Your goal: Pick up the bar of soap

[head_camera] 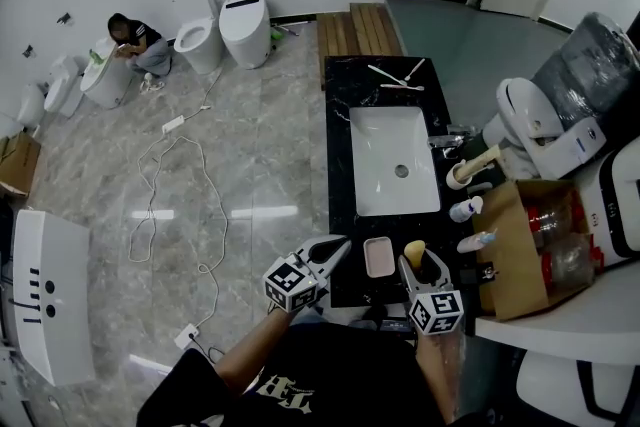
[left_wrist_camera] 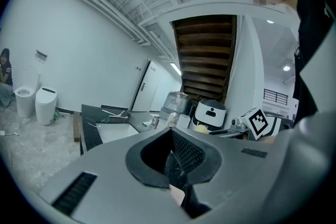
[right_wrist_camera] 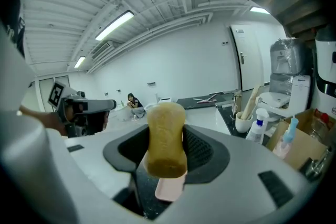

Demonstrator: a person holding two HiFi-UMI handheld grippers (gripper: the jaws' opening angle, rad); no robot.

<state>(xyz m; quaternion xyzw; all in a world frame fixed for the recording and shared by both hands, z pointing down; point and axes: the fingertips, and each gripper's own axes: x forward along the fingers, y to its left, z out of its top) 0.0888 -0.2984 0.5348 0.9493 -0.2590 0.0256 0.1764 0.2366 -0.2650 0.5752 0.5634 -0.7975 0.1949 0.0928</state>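
Note:
The bar of soap [head_camera: 414,252] is a yellow-brown oval block. My right gripper [head_camera: 419,262] is shut on it and holds it upright just above the near end of the black counter [head_camera: 345,100]. In the right gripper view the soap [right_wrist_camera: 166,136] stands between the jaws of the right gripper [right_wrist_camera: 166,152], with the pink soap dish [right_wrist_camera: 170,187] under it. The empty dish [head_camera: 379,256] lies just left of the soap. My left gripper [head_camera: 342,246] hovers at the counter's near left edge, left of the dish. In its own view the left gripper [left_wrist_camera: 173,165] has its jaws together with nothing held.
A white sink [head_camera: 393,160] fills the counter's middle, with a faucet [head_camera: 447,141] on its right. A cup with a brush [head_camera: 462,175], two bottles [head_camera: 466,209] and a cardboard box [head_camera: 530,245] stand at the right. Toothbrushes [head_camera: 395,75] lie at the far end. A person [head_camera: 135,40] crouches far left.

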